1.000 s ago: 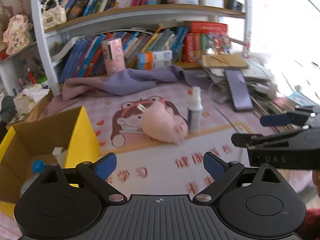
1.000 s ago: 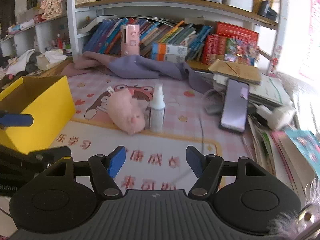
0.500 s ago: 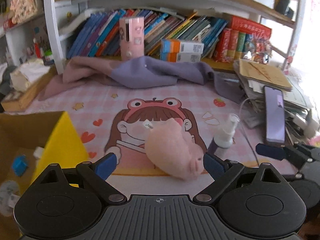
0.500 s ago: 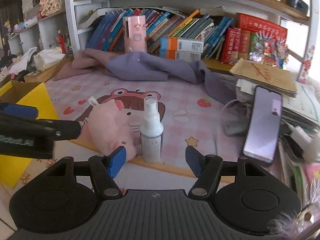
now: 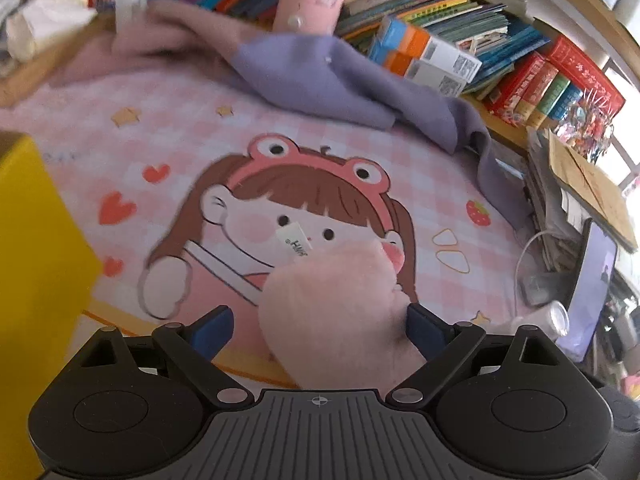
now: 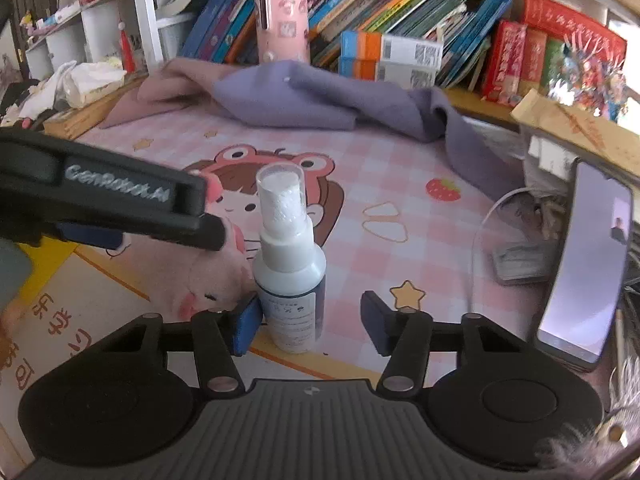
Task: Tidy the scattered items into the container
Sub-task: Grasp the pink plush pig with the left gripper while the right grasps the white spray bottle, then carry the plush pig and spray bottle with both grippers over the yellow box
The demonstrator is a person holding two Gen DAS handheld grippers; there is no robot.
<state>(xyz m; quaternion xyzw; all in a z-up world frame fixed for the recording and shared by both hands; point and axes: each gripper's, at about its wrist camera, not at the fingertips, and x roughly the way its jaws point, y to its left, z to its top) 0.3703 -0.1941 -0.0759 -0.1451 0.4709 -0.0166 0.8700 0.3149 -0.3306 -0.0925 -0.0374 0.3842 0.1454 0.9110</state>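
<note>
A pink plush toy (image 5: 332, 312) lies on the cartoon desk mat between the fingers of my left gripper (image 5: 320, 330). That gripper stands wide open, with a gap at its left pad. A white spray bottle (image 6: 290, 280) stands upright between the fingers of my right gripper (image 6: 310, 326). Its jaws are closing: the left pad is against the bottle and the right pad is still apart from it. In the right wrist view the left gripper (image 6: 120, 208) reaches in from the left over the plush toy (image 6: 208, 276). The yellow box (image 5: 36, 280) stands at the left edge.
A purple cloth (image 6: 320, 100) lies crumpled at the back of the mat (image 5: 168, 128). A phone (image 6: 580, 264) leans on a stack of papers at the right, with a white cable (image 6: 484, 220) beside it. A shelf of books (image 6: 400, 20) and a pink tumbler (image 6: 282, 24) stand behind.
Both grippers came forward and down. The left one now straddles the plush toy, the right one straddles the spray bottle. The right jaws have narrowed.
</note>
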